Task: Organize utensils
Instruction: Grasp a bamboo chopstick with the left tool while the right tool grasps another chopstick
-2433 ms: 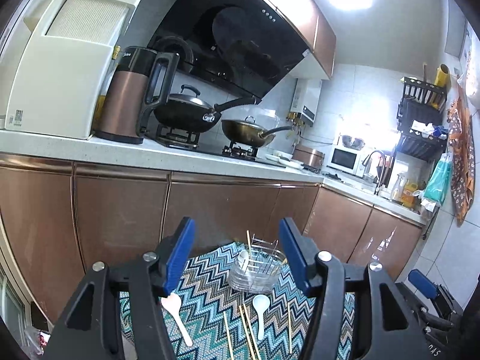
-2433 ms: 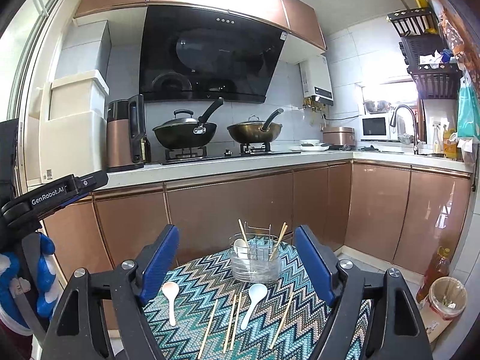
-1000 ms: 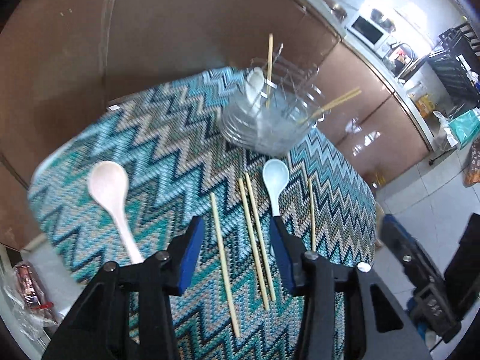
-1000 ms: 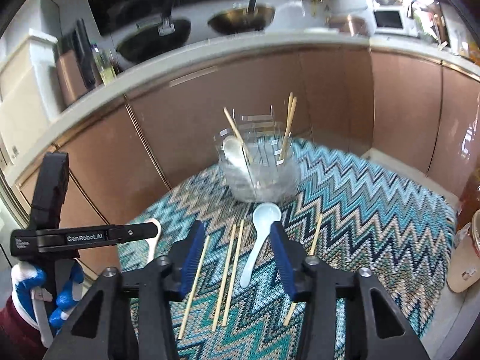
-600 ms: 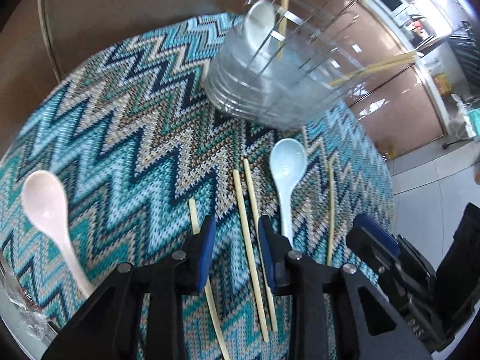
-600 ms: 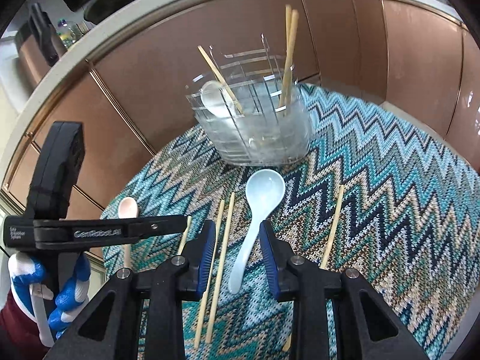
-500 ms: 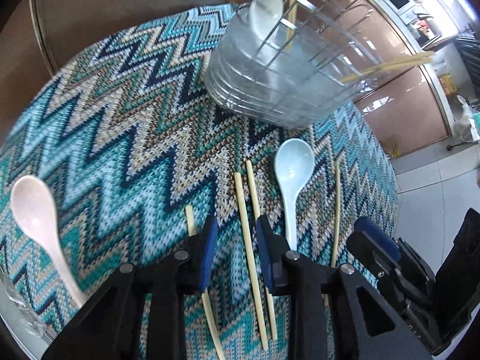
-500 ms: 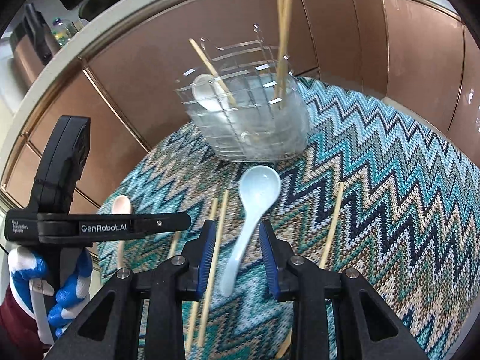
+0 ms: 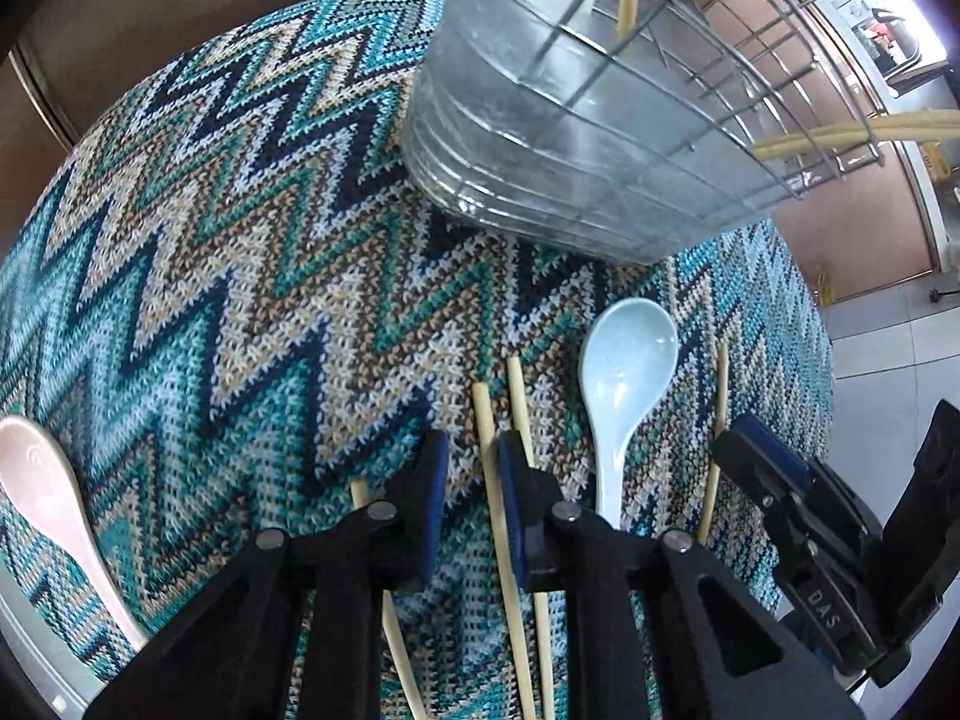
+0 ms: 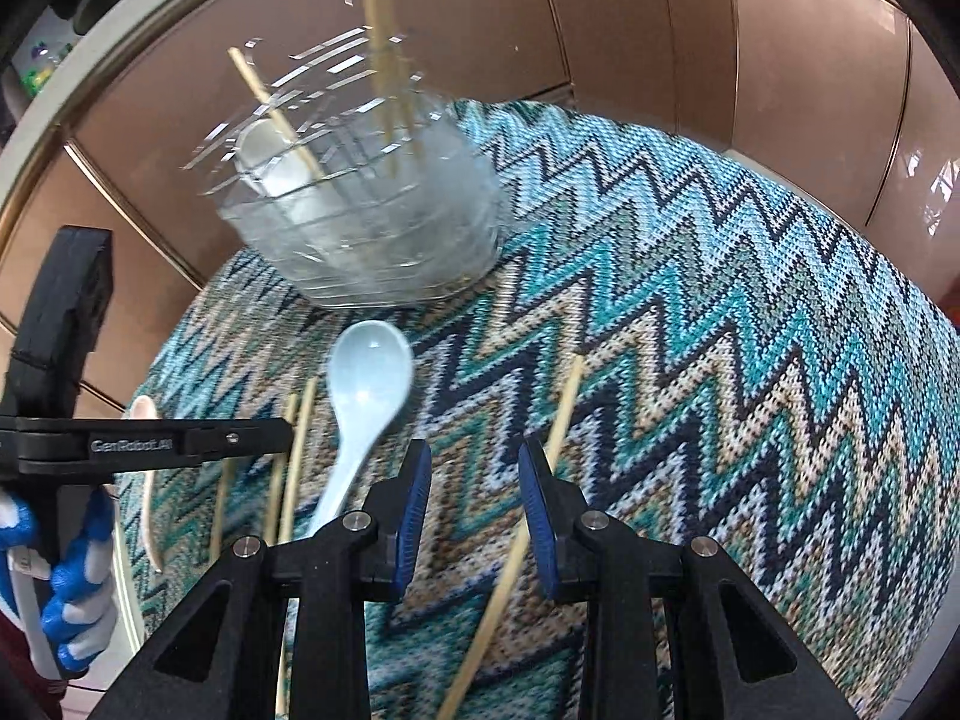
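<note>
A clear utensil holder [image 9: 576, 138] with a wire rack stands at the back of a zigzag cloth [image 9: 240, 252]; it also shows in the right wrist view [image 10: 366, 228], holding a white spoon and chopsticks. My left gripper [image 9: 471, 468] is low over the cloth, its narrow jaws astride one chopstick [image 9: 495, 492] of a loose pair. A pale blue spoon [image 9: 624, 378] lies to its right, a pink spoon [image 9: 48, 504] at far left. My right gripper [image 10: 474, 480] is open over a single chopstick [image 10: 534, 492], with the blue spoon [image 10: 366, 396] on its left.
Brown cabinet doors [image 10: 630, 48] rise behind the table. The cloth's edge drops off at the right to a tiled floor [image 9: 888, 360]. The left gripper's body [image 10: 150, 444] reaches in at the left of the right wrist view.
Both grippers have come down from kitchen height to the cloth and narrowed. The left has closed in on the chopstick pair; the right has shifted right, from the blue spoon to the single chopstick.
</note>
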Available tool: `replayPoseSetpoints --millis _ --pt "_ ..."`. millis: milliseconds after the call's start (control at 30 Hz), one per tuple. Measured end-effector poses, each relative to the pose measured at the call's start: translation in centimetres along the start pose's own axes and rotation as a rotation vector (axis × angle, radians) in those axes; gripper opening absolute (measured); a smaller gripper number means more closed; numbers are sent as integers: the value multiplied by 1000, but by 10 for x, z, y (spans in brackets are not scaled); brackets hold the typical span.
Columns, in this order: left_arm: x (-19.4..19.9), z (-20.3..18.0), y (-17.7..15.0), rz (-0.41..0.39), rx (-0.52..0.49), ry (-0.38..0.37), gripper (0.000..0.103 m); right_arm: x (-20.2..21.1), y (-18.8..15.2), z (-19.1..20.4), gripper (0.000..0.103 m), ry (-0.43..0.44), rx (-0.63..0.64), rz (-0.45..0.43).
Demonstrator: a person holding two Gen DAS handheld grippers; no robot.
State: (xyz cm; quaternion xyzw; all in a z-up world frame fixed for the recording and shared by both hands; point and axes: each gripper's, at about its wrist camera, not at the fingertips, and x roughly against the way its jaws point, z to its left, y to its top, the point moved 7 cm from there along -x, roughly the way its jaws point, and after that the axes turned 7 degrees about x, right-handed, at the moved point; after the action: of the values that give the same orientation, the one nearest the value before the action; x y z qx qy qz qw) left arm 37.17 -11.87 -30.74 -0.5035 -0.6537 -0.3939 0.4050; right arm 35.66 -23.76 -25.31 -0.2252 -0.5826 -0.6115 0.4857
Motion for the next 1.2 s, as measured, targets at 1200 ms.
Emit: replayPoseSetpoints --millis 1200 --pt "-3 8 13 21 3 3 7 -48 16 -16 11 -76 22 165"
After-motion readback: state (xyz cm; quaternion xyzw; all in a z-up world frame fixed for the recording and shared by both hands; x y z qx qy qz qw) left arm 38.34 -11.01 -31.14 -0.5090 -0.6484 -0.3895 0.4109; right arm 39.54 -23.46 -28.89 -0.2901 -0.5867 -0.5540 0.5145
